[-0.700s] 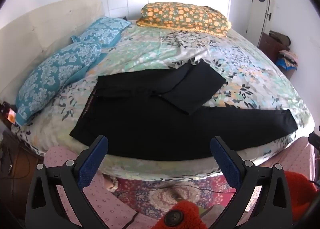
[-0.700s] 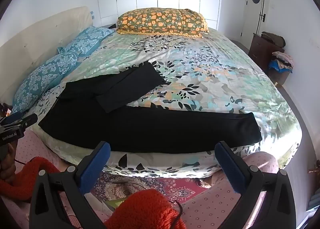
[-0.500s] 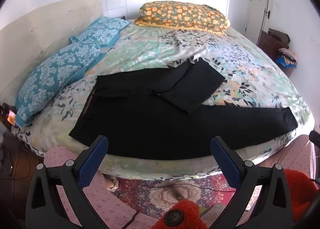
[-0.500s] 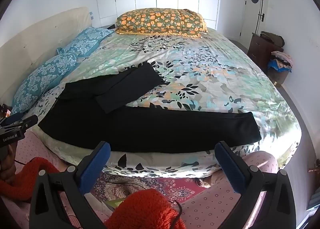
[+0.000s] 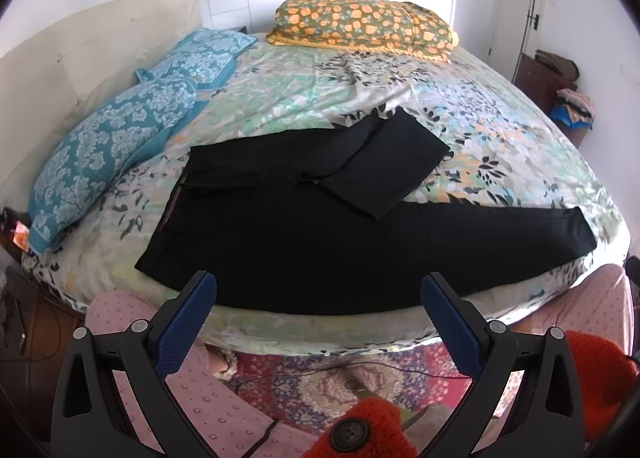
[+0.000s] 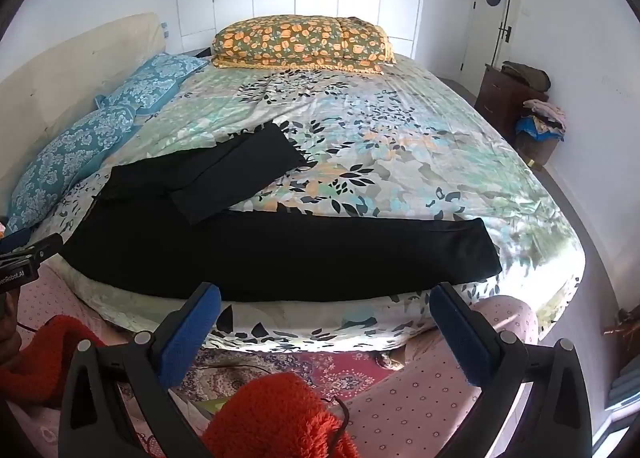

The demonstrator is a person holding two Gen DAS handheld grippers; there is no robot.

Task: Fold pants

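Observation:
Black pants (image 5: 320, 234) lie flat on the near side of the bed, waistband to the left. One leg stretches right along the bed edge (image 6: 320, 254); the other leg is folded back on itself (image 5: 384, 161), also seen in the right wrist view (image 6: 240, 177). My left gripper (image 5: 318, 298) is open and empty, held back from the bed edge near the pants' seat. My right gripper (image 6: 326, 310) is open and empty, in front of the long leg. The left gripper's body shows at the left edge of the right wrist view (image 6: 24, 258).
The floral bedspread (image 6: 400, 129) covers the bed. Two blue pillows (image 5: 120, 137) lie by the headboard at left, an orange floral pillow (image 5: 360, 25) at the far end. A patterned rug (image 5: 352, 378) lies below. A dark dresser with clothes (image 6: 516, 97) stands at right.
Both views have shifted very slightly; the bed appears a touch lower and nearer. The pants have not moved and both grippers stay open.

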